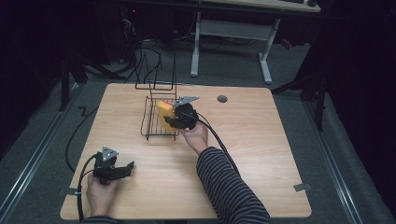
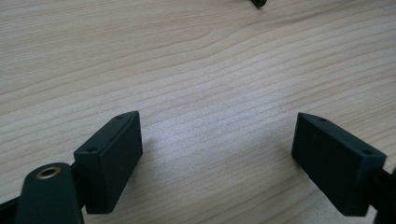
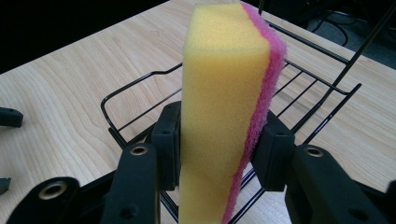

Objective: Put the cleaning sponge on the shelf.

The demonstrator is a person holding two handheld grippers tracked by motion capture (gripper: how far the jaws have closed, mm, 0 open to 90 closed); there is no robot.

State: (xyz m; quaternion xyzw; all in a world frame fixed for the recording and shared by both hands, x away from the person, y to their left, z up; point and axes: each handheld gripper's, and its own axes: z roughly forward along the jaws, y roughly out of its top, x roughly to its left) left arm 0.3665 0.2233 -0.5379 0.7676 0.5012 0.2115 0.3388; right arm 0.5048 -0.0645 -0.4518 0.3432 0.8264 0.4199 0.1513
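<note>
Right claw: the right claw is pinching a yellow sponge between its two black jaws, one jaw pressing the yellow foam, the other the pink scouring face.

Sponge: it is standing on edge in the grip, rising well above the jaws and hanging over the black wire rack, not yet resting on the wires as far as the right gripper view shows.

Rack: in the high view the rack is sitting on the wooden surface toward its far side, its tall wire back rising behind; the sponge is showing at the rack's right side, with the right claw just beside it.

Right hand: a hand in a striped sleeve is reaching forward to hold the tool there.

Left claw: the left claw is lying wide apart with nothing between its jaws, resting low over bare wood; in the high view it is sitting near the surface's near left edge, well apart from the rack.

Step in hand, as judged: the sponge is probably being set into the rack.

Doing it well: lowering it squarely between the rack's walls, keeping the grip firm until the wires are carrying it, then parting the jaws without snagging them.
</note>
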